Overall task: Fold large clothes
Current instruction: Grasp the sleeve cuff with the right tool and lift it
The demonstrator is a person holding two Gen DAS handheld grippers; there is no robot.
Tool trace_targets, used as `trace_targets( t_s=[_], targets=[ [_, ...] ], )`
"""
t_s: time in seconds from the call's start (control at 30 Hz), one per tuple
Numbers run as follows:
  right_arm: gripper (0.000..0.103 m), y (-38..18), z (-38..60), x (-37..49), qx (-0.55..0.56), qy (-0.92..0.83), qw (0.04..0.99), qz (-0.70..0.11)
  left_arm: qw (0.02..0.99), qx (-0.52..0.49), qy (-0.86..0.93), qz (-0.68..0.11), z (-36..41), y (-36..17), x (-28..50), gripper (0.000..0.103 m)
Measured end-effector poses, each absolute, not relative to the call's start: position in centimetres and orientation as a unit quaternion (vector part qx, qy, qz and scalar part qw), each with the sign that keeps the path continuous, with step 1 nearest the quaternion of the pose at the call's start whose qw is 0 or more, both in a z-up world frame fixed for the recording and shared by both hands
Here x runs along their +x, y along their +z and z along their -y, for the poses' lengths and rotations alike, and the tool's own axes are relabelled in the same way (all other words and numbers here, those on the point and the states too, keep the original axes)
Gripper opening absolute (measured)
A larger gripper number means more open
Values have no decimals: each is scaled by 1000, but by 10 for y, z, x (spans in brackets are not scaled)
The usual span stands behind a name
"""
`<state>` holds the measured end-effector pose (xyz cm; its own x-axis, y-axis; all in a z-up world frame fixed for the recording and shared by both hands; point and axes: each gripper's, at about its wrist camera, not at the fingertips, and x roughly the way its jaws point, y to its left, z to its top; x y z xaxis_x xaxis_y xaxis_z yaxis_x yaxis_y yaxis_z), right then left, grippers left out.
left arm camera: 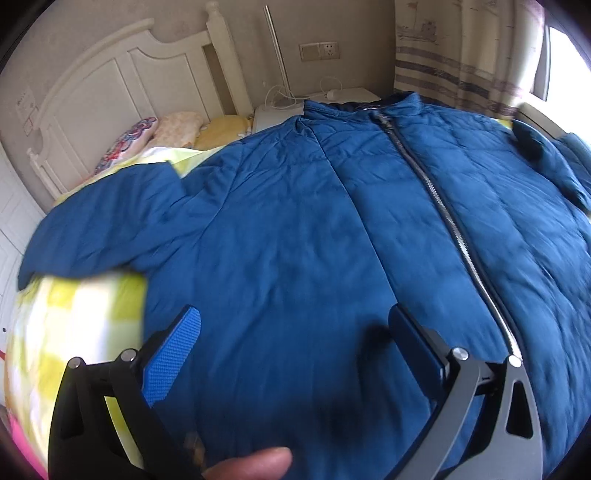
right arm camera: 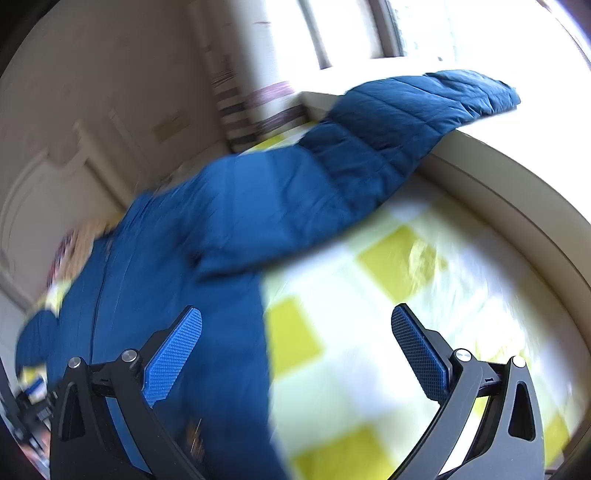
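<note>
A large blue padded jacket (left arm camera: 295,221) lies spread front up on the bed, its silver zipper (left arm camera: 450,221) running down the middle. One sleeve (left arm camera: 99,229) stretches out to the left. My left gripper (left arm camera: 295,332) hovers open over the jacket's lower left front, nothing between its fingers. In the right wrist view the jacket (right arm camera: 207,229) fills the left side and its other sleeve (right arm camera: 406,122) reaches up onto a pale ledge. My right gripper (right arm camera: 295,332) is open above the jacket's side edge and the bedsheet, holding nothing.
The bed is covered by a yellow-and-white checked sheet (right arm camera: 369,350). Pillows (left arm camera: 155,133) lie by the white headboard (left arm camera: 110,85). A white bedside table (left arm camera: 280,110) with cables stands beyond the collar. Striped curtains (left arm camera: 454,66) and a bright window (right arm camera: 443,29) border the bed. A thumb (left arm camera: 255,461) shows at the bottom.
</note>
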<state>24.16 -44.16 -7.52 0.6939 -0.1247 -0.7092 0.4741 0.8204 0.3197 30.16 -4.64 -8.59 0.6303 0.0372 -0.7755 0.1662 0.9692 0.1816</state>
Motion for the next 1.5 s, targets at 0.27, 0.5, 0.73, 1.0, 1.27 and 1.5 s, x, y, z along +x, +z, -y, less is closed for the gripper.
trace_targets(
  t_s=[0.27,0.5,0.73,1.0,1.27,1.5],
  targets=[
    [94,-80,535,310,281,-240,871,-324,892,43,-66,-446,28,-111,341,101],
    [35,-32,496,310,199,-269,918,-211,892,43,-64,-446,31,-111,337,101],
    [34,-1,337,332,50,-63,973,-218,892,40,-66,-446,30,-110,334,101],
    [85,-96,239,353,4,56,899,-435,892,39,-67,-446,30,-110,335,101],
    [85,-52,356,261,231,23,924,-304,892,39,-67,-446,29,-110,334,101],
    [80,-89,452,285,427,-5,845,-321,892,37,-68,-446,29,-110,334,101]
  ],
)
